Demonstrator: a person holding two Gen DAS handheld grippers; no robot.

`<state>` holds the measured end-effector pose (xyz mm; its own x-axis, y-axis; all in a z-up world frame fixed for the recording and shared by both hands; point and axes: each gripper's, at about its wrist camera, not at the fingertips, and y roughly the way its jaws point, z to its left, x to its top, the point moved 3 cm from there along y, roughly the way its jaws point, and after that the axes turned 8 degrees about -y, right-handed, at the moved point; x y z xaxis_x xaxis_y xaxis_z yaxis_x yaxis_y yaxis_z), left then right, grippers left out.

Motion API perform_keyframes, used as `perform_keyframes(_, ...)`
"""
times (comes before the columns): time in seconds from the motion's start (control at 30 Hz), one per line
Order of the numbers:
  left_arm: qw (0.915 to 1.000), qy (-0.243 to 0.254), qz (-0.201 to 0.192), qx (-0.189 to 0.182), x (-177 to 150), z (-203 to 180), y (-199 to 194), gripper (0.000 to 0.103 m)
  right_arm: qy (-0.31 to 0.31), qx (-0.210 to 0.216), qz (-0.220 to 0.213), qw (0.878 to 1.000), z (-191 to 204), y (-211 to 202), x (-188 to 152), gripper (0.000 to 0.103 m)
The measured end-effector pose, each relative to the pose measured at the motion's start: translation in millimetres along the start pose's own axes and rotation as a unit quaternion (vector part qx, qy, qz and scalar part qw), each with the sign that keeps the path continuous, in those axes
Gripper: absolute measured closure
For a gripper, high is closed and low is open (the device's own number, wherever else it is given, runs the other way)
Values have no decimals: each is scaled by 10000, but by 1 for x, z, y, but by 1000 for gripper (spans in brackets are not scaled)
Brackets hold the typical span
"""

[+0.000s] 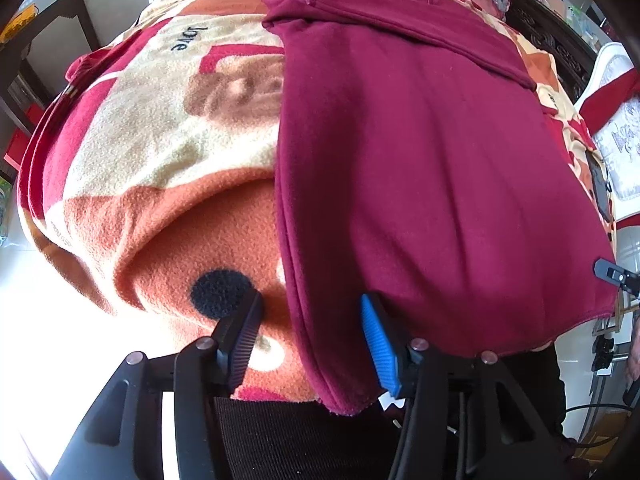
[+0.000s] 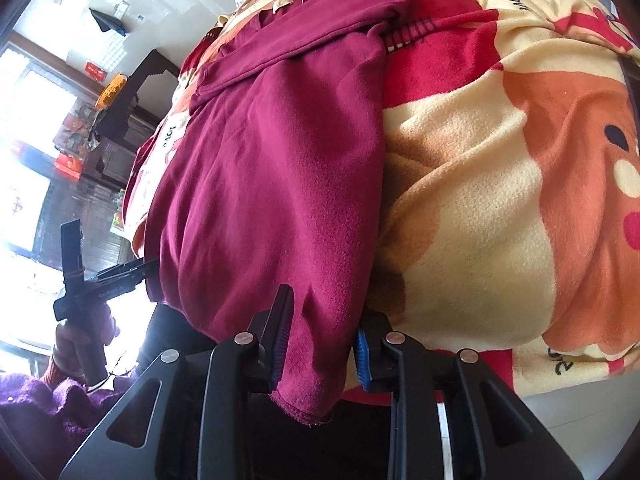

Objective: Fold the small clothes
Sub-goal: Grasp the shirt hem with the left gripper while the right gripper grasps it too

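The fingers [image 1: 378, 344] of the left gripper [image 1: 310, 340] are being held apart, released, straddling the near hem of the maroon sweatshirt [image 1: 432, 168], which is lying folded on the cartoon fleece blanket [image 1: 160, 152]. The right gripper [image 2: 322, 344] is seen nearly clenched around the hem's other corner; a firm grasp cannot be told.

Plain maroon garment [image 1: 420, 168] on a fleece blanket [image 1: 160, 152] of orange, cream and red patches
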<state>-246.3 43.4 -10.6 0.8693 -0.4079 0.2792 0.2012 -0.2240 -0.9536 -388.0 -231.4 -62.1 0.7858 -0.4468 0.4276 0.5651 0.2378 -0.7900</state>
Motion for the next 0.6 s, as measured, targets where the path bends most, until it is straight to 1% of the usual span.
perform_keyframes(0.13, 9998, -17, 112, -133, -2, 3, -3, 49, -39, -65, -1, 10000, 1, -5, -1, 95)
perform_keyframes(0.23, 9994, -87, 212, -270, -4, 7, -4, 49, -42, -24, -46, 10000, -1, -9, 0, 95)
perform_keyframes(0.43, 9994, -86, 204, -272, -3, 7, -4, 51, -57, 19, 60, 10000, -2, -3, -2, 95)
perform_keyframes(0.47, 9994, -97, 199, -262, -4, 7, -4, 54, -80, 32, 81, 9999, 0, -2, -2, 95)
perform_keyframes(0.53, 9995, -120, 194, -229, -4, 10, -4, 66, -149, 17, 78, 9999, 1, -1, -2, 95)
perform_keyframes(0.57, 9993, -133, 215, -273, -4, 11, -4, 81, -185, -2, 73, 9998, 2, -2, -2, 97)
perform_keyframes(0.6, 9989, -147, 278, -355, -4, 13, -4, 87, -241, -32, 62, 9997, 3, -3, -2, 103)
